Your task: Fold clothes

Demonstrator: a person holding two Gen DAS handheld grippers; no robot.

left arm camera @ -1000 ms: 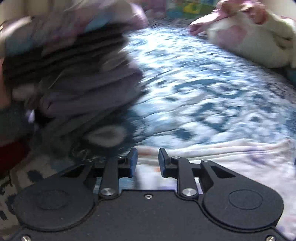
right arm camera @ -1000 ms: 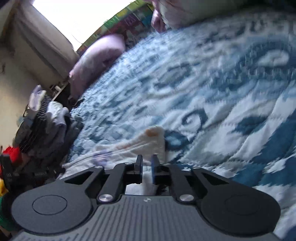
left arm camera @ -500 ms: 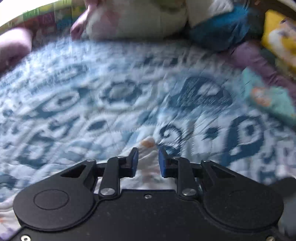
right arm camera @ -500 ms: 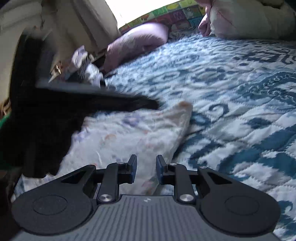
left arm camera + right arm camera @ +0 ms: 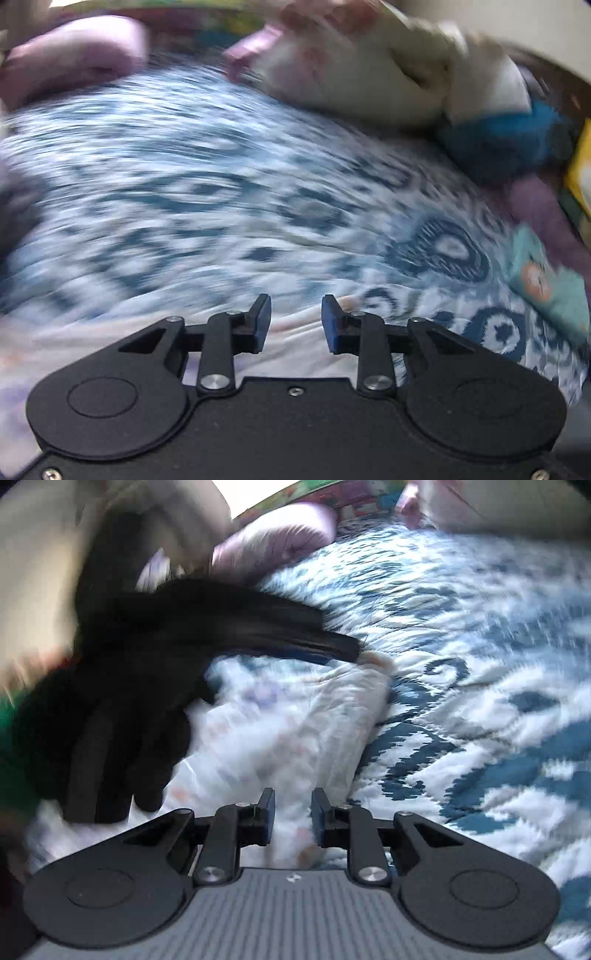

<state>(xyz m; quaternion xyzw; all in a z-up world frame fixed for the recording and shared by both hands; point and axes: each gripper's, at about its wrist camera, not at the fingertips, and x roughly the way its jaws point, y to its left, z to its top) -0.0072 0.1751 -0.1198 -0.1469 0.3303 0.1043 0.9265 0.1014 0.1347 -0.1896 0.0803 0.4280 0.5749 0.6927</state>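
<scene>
A white garment with a faint pastel print (image 5: 295, 731) lies flattened on the blue-and-white patterned bedspread (image 5: 480, 709). My right gripper (image 5: 293, 812) hovers open over its near end, and cloth shows in the gap between the fingers. A black-gloved hand (image 5: 110, 738) holds my left gripper (image 5: 345, 650), a blurred dark shape whose tip is at the garment's far corner (image 5: 375, 661). In the left wrist view the left gripper (image 5: 295, 321) is open, with the pale garment (image 5: 291, 347) just under its fingers.
A lilac pillow (image 5: 277, 535) and a white-and-pink bundle (image 5: 351, 74) lie at the far side of the bed. A blue soft item (image 5: 506, 136) and a teal printed cloth (image 5: 546, 291) sit at the right edge. The bedspread (image 5: 184, 184) stretches wide ahead.
The left view swung from a clothes pile at the left to the bed's middle. My right gripper went from almost shut to open, and the left gripper came in to the garment's far corner.
</scene>
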